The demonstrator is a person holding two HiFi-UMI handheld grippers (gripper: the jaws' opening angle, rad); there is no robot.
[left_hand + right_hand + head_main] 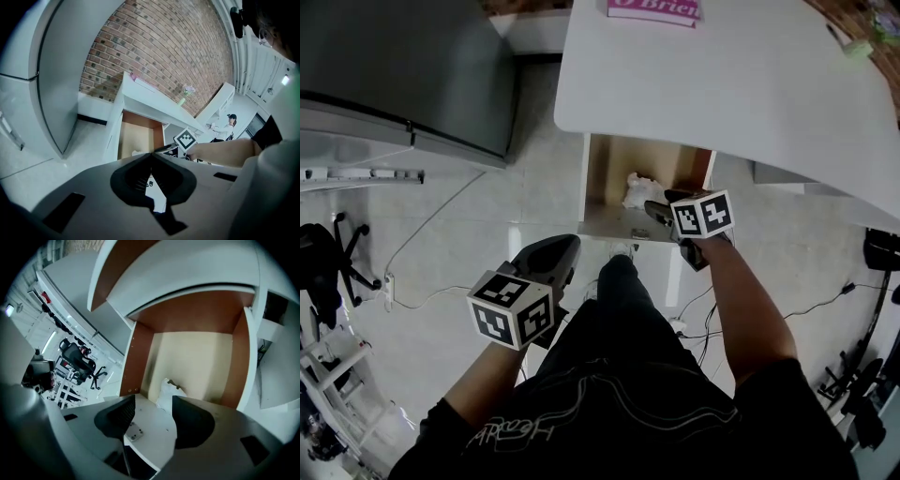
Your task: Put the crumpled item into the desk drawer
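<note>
Crumpled white paper (168,391) lay inside the open wooden drawer (197,357), just beyond the right tool (152,403), its jaws wide and empty. The left tool (152,155) was closed.

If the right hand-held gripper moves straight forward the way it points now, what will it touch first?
Most likely the crumpled paper in the open drawer, lying just ahead of the right hand-held gripper, whose jaws stand open. Depth is hard to judge.
</note>
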